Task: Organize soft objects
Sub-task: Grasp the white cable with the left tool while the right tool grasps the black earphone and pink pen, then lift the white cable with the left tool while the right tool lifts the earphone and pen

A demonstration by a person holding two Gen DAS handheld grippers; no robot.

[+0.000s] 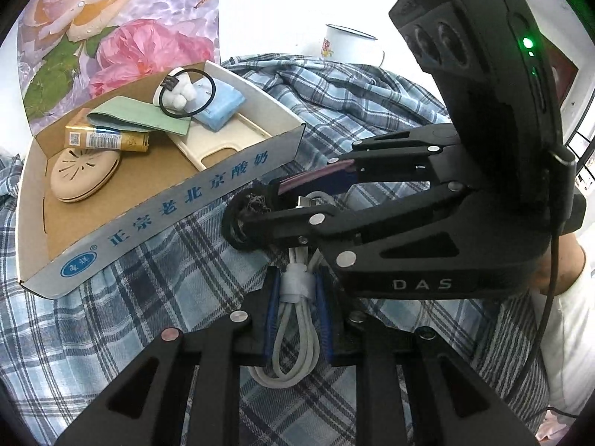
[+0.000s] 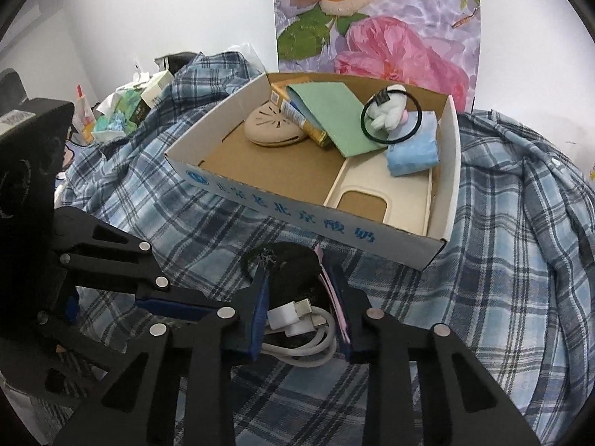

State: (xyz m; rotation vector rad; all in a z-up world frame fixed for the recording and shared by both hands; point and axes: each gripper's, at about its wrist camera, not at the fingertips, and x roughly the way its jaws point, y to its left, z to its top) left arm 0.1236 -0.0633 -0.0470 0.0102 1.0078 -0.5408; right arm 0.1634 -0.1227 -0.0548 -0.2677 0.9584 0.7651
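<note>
A coiled white cable [image 1: 295, 329], bound by a white strap at mid-length, is seen lying on the blue plaid cloth [image 1: 130, 319] just in front of the cardboard box [image 1: 178, 200]. The left gripper [image 1: 296, 310] is positioned astride the cable: the bundle runs lengthwise between the blue-padded fingers [image 1: 273, 312], with both pads pressed against its strapped section, so the jaws are recorded as clamped on the cable. The right gripper [image 2: 303, 312] is placed over the connector end of the same cable, whose plugs are seen between its jaws; a black hair tie [image 2: 286, 260] also lies at its fingertips. Whether the right jaws actually pinch the cable or the tie cannot be determined; a gap is visible around the plugs. In the left wrist view the right gripper is observed crossing from the right, its fingertips against the hair tie close to the box's front wall. Inside the box are noted a beige case, a green pouch [image 2: 327, 119], a blue tissue pack [image 2: 412, 148], a plush toy [image 2: 386, 113] ringed by a black band, a gold pack and a tan disc [image 2: 271, 128].
</note>
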